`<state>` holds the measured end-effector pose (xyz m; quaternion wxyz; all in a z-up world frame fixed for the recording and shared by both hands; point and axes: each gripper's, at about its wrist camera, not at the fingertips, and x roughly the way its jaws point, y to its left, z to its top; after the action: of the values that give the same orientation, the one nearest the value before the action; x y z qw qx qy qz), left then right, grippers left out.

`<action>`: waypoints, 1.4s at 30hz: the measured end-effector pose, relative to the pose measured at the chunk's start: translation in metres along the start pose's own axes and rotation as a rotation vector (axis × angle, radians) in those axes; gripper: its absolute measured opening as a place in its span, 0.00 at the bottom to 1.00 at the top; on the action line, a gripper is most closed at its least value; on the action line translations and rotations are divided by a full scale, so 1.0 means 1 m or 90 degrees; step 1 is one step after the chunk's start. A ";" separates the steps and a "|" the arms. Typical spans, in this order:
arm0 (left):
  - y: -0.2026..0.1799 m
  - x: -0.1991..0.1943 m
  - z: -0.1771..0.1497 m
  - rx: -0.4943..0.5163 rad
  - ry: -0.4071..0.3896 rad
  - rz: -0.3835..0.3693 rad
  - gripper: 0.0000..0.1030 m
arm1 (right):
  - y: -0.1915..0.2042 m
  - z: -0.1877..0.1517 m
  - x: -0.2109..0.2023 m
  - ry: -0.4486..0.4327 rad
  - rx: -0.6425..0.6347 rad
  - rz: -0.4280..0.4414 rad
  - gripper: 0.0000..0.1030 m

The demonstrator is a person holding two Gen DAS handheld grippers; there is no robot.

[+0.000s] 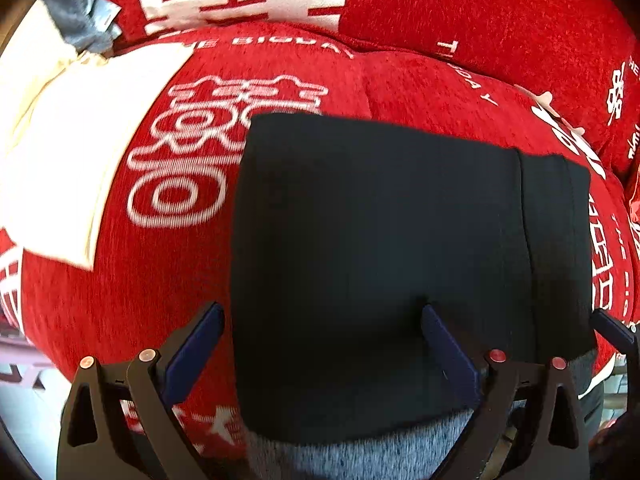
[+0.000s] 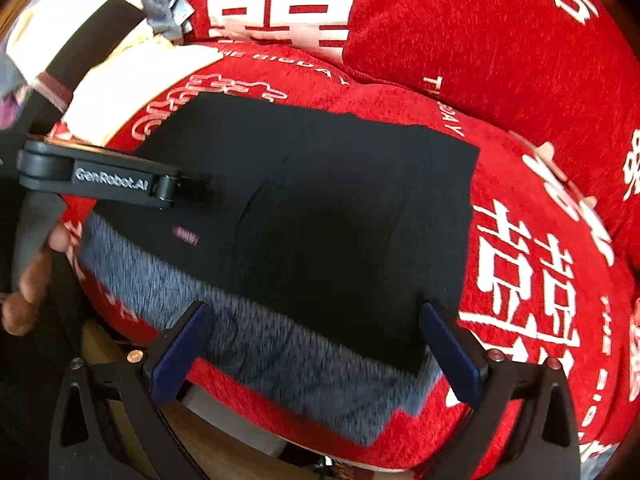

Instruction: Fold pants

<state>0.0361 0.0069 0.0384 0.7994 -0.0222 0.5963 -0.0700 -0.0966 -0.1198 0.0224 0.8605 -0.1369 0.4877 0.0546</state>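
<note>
Left gripper [image 1: 322, 344] spread wide, empty, straddling near-left edge of pants [image 1: 400, 248]; likely poised to press or square bundle. Right gripper [image 2: 314, 346] likewise wide, nothing held, at near-right corner. Pants lie folded into compact black rectangle on red cushion [image 1: 160, 280], fuzzy grey lining [image 2: 280, 352] showing along near edge. White cloth [image 1: 68, 152] well left. Fold looks near done.

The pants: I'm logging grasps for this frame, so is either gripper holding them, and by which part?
Neither. The left gripper and right gripper are both open over the folded black pants, with nothing clamped between their fingers.
</note>
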 end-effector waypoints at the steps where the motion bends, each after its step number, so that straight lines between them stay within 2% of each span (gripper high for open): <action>1: 0.000 -0.001 -0.005 -0.004 -0.004 0.004 0.99 | 0.003 -0.003 0.000 0.002 -0.005 -0.005 1.00; 4: 0.002 -0.004 -0.011 -0.007 -0.010 0.007 0.99 | 0.007 -0.011 -0.001 0.008 -0.011 -0.013 1.00; 7: 0.003 -0.013 -0.014 -0.011 -0.011 0.020 0.99 | 0.002 -0.011 -0.009 0.009 0.011 0.005 1.00; 10: 0.005 -0.024 -0.021 0.000 -0.032 0.038 0.99 | -0.002 -0.008 -0.033 -0.054 0.035 0.034 1.00; 12: 0.009 -0.023 -0.025 -0.002 -0.030 0.037 0.99 | 0.002 -0.007 -0.040 -0.073 0.023 0.050 1.00; 15: 0.012 -0.009 -0.030 -0.008 -0.001 0.032 0.99 | 0.011 -0.009 -0.023 -0.031 0.011 0.084 1.00; 16: 0.014 -0.007 -0.030 -0.012 0.001 0.027 0.99 | 0.012 -0.011 -0.013 -0.011 0.010 0.079 1.00; 19: 0.011 -0.012 -0.029 -0.008 -0.004 0.043 0.99 | 0.018 -0.010 -0.014 -0.009 -0.025 0.051 1.00; 22: 0.003 -0.020 -0.029 0.017 -0.019 0.066 0.99 | 0.010 -0.003 -0.026 -0.016 -0.002 0.058 1.00; 28: -0.009 -0.033 -0.024 0.031 -0.047 0.065 0.99 | -0.012 0.022 -0.030 0.005 0.047 -0.027 1.00; 31: -0.007 -0.035 -0.022 0.021 -0.043 0.050 0.99 | -0.021 0.029 -0.031 0.011 0.080 -0.037 1.00; 36: -0.006 -0.034 -0.020 0.020 -0.047 0.088 0.99 | -0.025 0.034 -0.029 0.015 0.105 -0.050 1.00; 42: 0.001 -0.031 -0.019 -0.004 -0.031 0.057 0.99 | -0.028 0.035 -0.023 0.022 0.122 -0.052 1.00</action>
<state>0.0094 0.0128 0.0624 0.8159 0.0003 0.5773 -0.0314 -0.0733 -0.1352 0.0644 0.8624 -0.0751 0.4997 -0.0299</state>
